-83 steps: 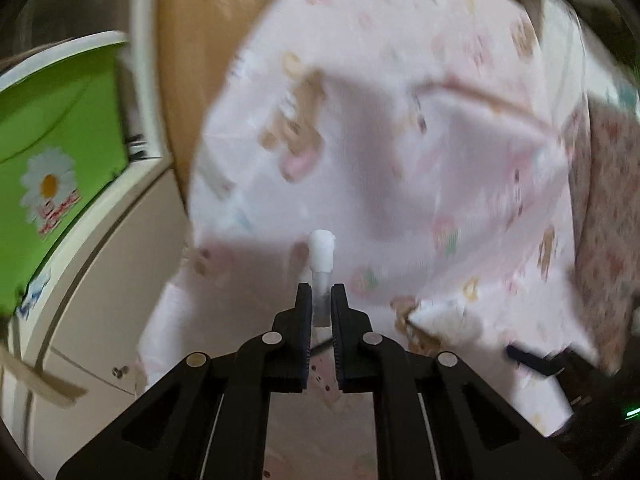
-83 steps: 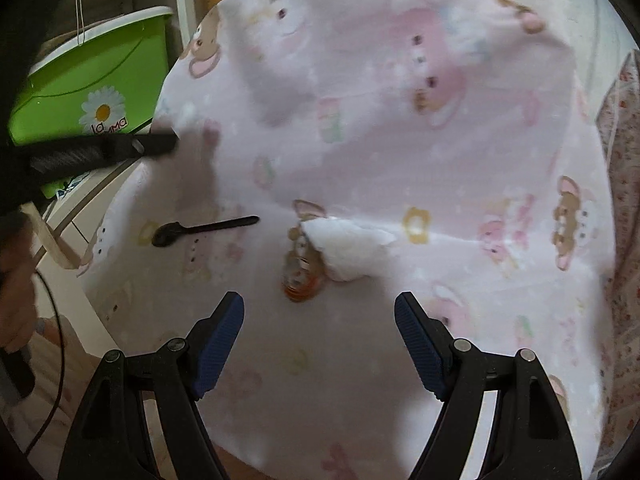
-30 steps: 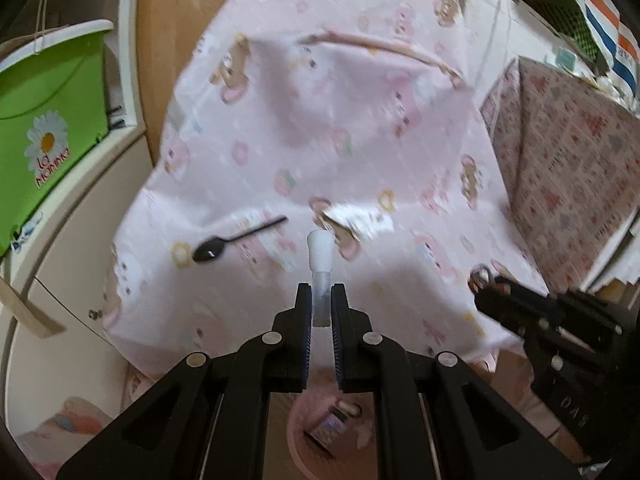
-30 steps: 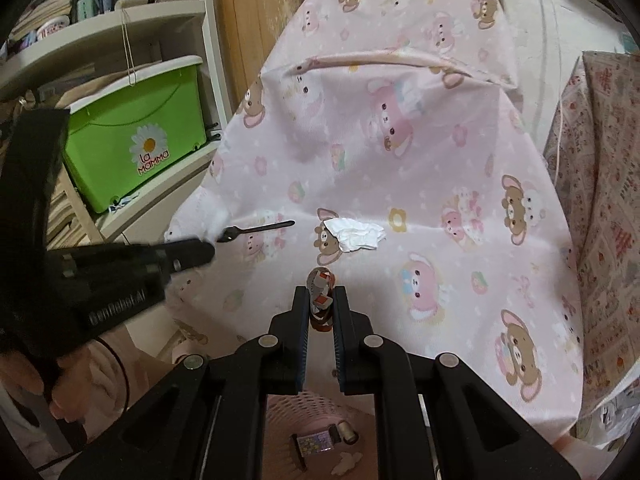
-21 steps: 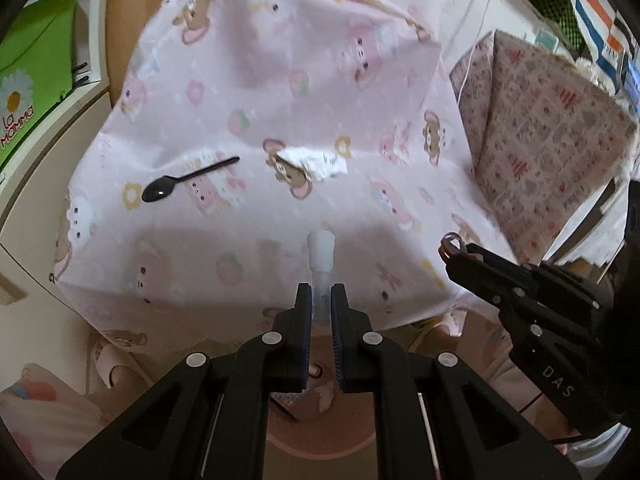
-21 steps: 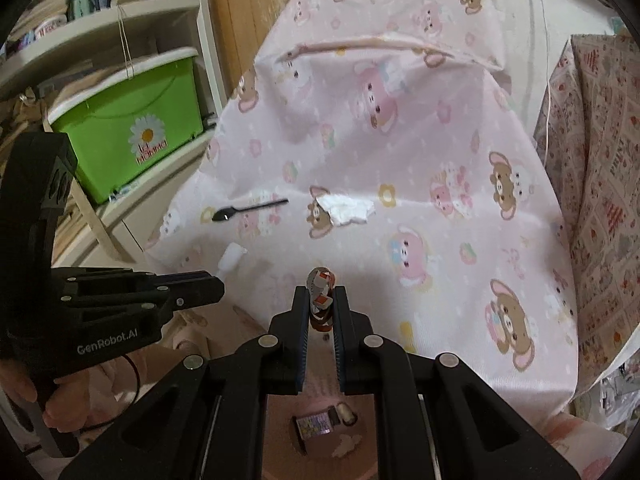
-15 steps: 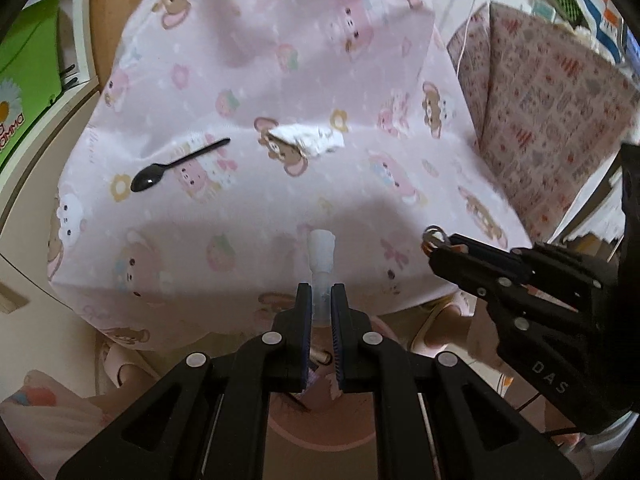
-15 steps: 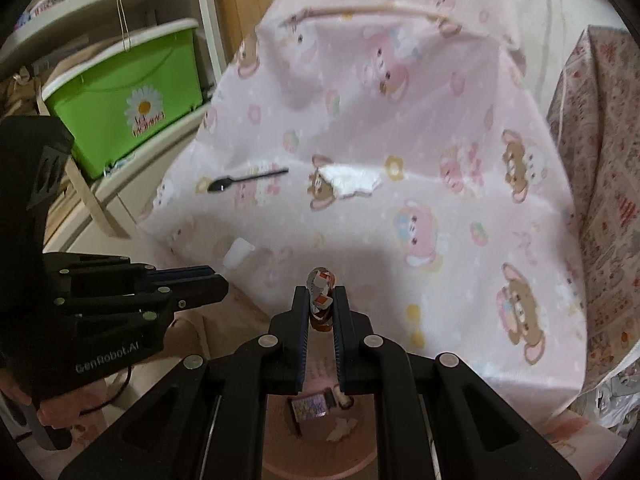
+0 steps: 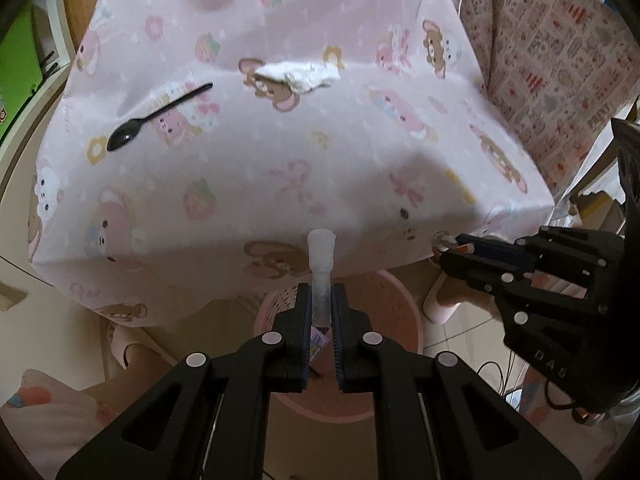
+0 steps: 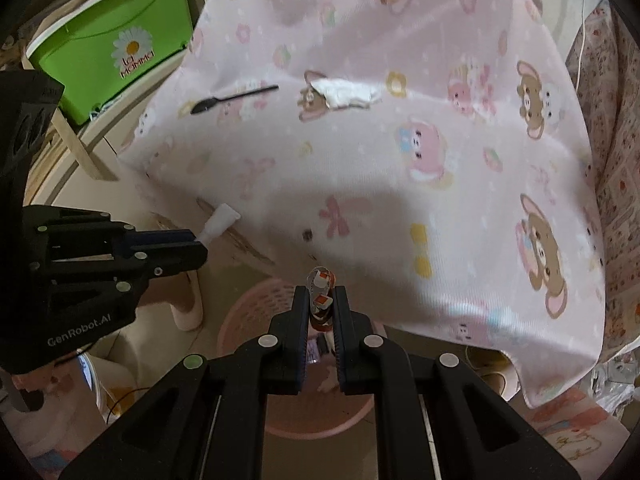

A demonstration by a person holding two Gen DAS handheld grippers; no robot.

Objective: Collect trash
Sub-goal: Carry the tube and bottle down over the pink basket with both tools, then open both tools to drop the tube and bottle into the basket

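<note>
Release step: left gripper (image 9: 321,316) pinches white tube (image 9: 320,264), right gripper (image 10: 321,312) pinches wrapper (image 10: 321,294) — centre over pink basket (image 9: 400,304) at 6 o'clock, then part jaws.

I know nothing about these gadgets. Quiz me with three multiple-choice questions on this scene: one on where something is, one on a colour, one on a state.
1. Where is the black spoon?
A. in the basket
B. on the pink cloth
C. between fingers

2. What colour is the storage box?
A. green
B. blue
C. red

3. What is the left gripper doing?
A. standing open
B. gripping the crumpled tissue
C. shut on the white tube

Answers: 1 B, it lies on the pink cloth beside the crumpled tissue. 2 A, green with a daisy. 3 C, the tube sits pinched above the pink basket.
</note>
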